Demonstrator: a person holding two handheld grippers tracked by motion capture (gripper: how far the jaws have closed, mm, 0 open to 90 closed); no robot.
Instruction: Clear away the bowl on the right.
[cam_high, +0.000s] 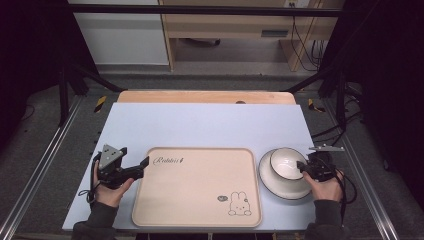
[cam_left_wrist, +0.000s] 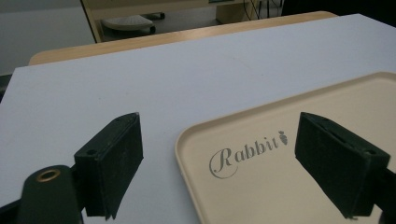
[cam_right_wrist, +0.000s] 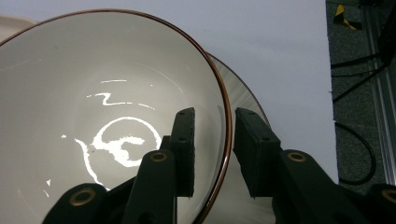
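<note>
With the right gripper (cam_right_wrist: 212, 154) narrowed astride the rim of the white, brown-rimmed ceramic bowl (cam_high: 287, 164) on its white plate (cam_high: 272, 183) beside the beige rabbit-printed tray (cam_high: 197, 186), pads seemingly not yet pressing, the glossy wall could slip out on lifting, while the left gripper (cam_left_wrist: 219, 163) gapes wide over the tray's corner.

Grey carpet floor (cam_high: 45, 135), wooden desk (cam_high: 225, 25) beyond, black frame posts (cam_high: 62, 85).

Bowl (cam_high: 286, 164) on plate (cam_high: 272, 182) (right of tray (cam_high: 195, 192)), all on table (cam_high: 200, 125)
</note>
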